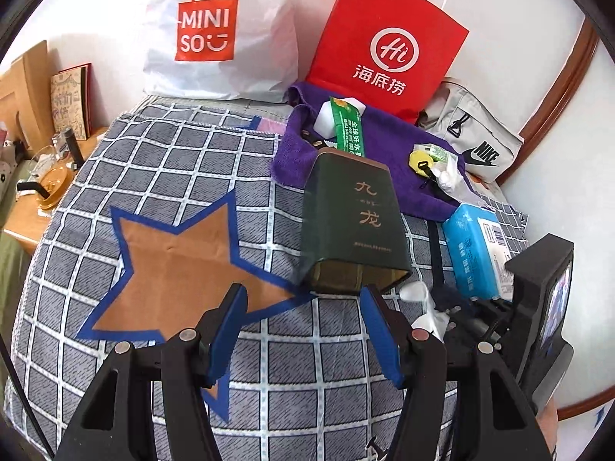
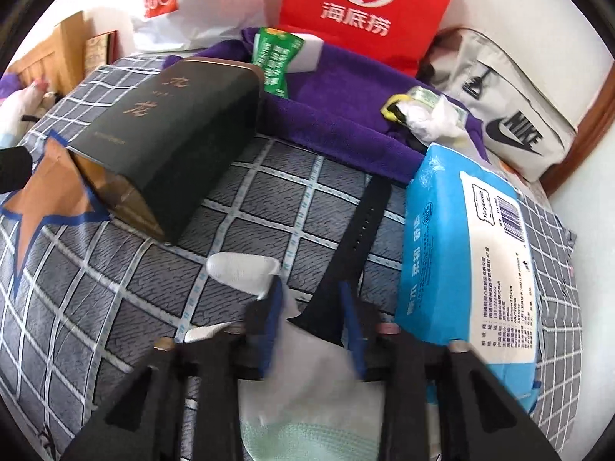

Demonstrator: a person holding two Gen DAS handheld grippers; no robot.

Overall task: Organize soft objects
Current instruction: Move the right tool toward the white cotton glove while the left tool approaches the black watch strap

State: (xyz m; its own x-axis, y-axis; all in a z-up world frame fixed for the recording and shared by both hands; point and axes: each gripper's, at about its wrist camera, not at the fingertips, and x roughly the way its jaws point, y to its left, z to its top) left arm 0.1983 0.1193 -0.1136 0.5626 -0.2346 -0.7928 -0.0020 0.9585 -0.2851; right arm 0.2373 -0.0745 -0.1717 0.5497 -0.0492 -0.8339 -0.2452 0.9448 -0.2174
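Note:
A purple towel (image 1: 388,146) (image 2: 346,115) lies at the back of the checked bedspread (image 1: 173,176) (image 2: 115,288), with a green packet (image 1: 348,126) (image 2: 275,59) and a yellow tag with crumpled plastic (image 1: 434,165) (image 2: 423,111) on it. A blue tissue pack (image 1: 474,249) (image 2: 465,242) lies at the right. My left gripper (image 1: 303,315) is open and empty just in front of a dark green box (image 1: 353,219) (image 2: 169,130). My right gripper (image 2: 311,315) is open over a white and pale green cloth (image 2: 307,392), beside a black strap (image 2: 357,238).
A white Miniso bag (image 1: 215,38), a red paper bag (image 1: 384,46) (image 2: 365,4) and a grey Nike bag (image 1: 472,138) (image 2: 515,115) stand against the wall. A wooden side table (image 1: 46,176) with clutter is at the left. The right gripper's body (image 1: 538,299) shows in the left wrist view.

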